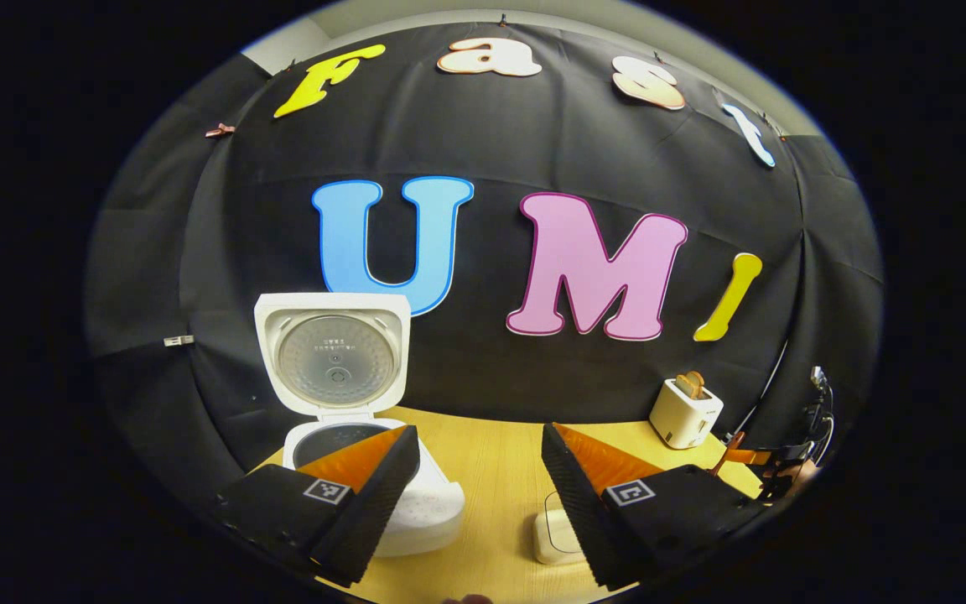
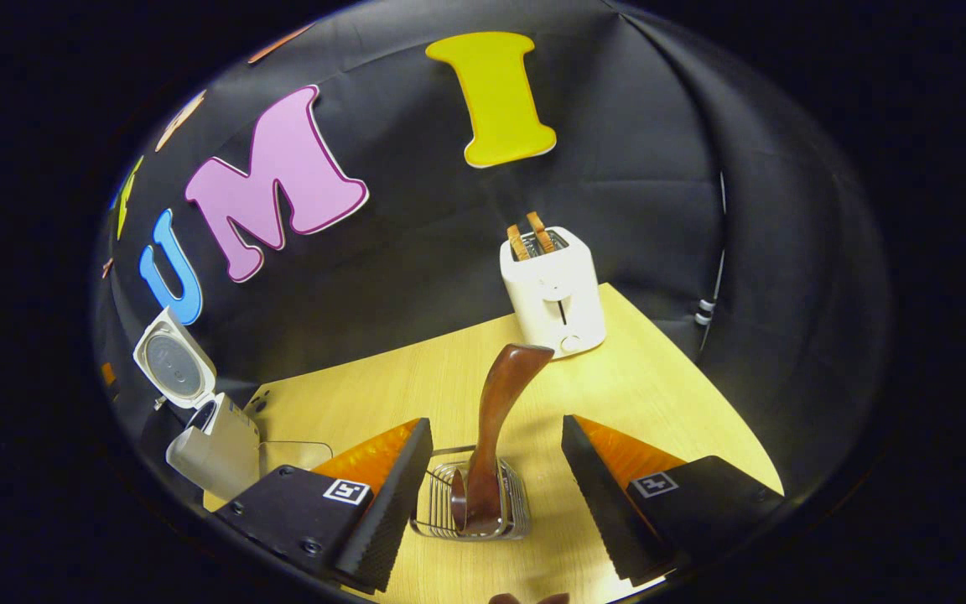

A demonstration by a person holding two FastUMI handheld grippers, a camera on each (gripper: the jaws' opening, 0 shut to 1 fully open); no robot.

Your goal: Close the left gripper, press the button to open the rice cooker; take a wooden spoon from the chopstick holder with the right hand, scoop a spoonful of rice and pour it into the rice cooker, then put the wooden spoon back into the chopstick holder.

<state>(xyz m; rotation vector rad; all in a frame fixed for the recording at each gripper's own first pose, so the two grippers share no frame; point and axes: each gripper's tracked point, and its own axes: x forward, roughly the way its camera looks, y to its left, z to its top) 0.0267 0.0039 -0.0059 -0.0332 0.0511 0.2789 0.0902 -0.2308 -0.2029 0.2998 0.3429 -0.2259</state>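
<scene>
The white rice cooker (image 1: 424, 507) stands at the table's left with its lid (image 1: 332, 352) raised and the dark inner pot showing. My left gripper (image 1: 479, 432) is open just right of it, holding nothing. The cooker (image 2: 215, 449) also appears far left in the right gripper view. A brown wooden spoon (image 2: 504, 403) stands upright in the wire chopstick holder (image 2: 516, 516). My right gripper (image 2: 495, 428) is open, one finger on each side of the spoon, with gaps to both. A small white container (image 1: 552, 537) sits low between the left fingers; its contents are hidden.
A white toaster (image 2: 554, 289) with two slices of toast stands at the back right of the wooden table (image 2: 651, 377), also seen as the toaster (image 1: 684, 411). A clear container (image 2: 294, 457) lies beside the cooker. Black cloth walls close the back and sides.
</scene>
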